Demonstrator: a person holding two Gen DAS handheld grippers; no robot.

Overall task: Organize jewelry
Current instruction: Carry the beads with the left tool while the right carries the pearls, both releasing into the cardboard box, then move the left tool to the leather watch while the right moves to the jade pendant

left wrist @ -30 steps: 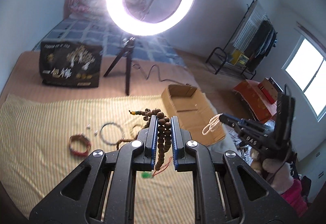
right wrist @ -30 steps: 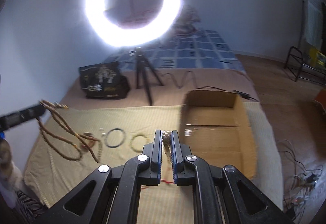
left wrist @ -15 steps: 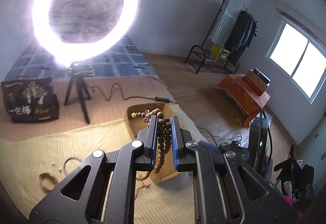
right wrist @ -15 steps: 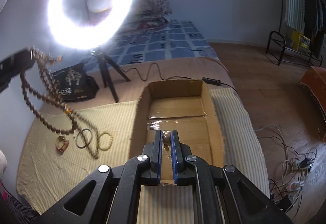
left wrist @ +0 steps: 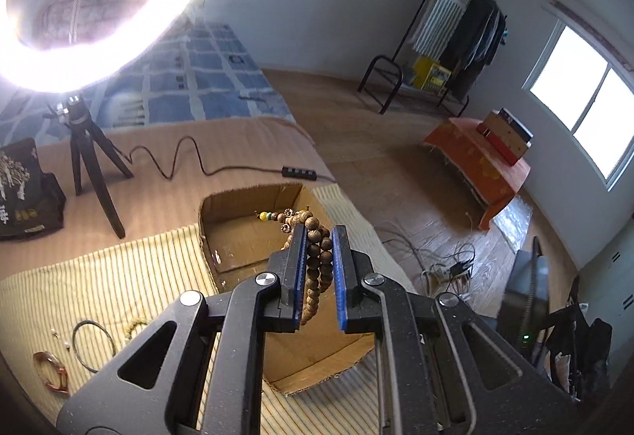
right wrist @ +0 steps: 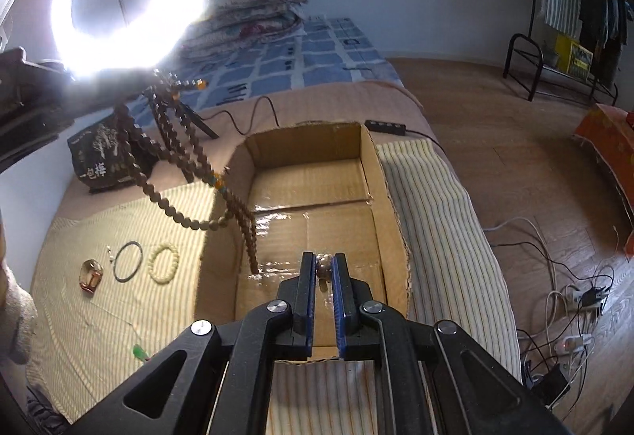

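My left gripper is shut on a long brown wooden bead necklace, held above the open cardboard box. In the right wrist view the necklace hangs in loops from the left gripper over the box's left wall. My right gripper is shut on a small pale bead bracelet, low over the box floor.
On the striped cloth lie a black ring, a cream bead bracelet, an amber bangle and a small green piece. A ring light on a tripod and a black bag stand behind.
Both grippers have moved right, from over the cloth to over the box. The wooden necklace now hangs across the box's left wall, and the right gripper is lower inside the box.
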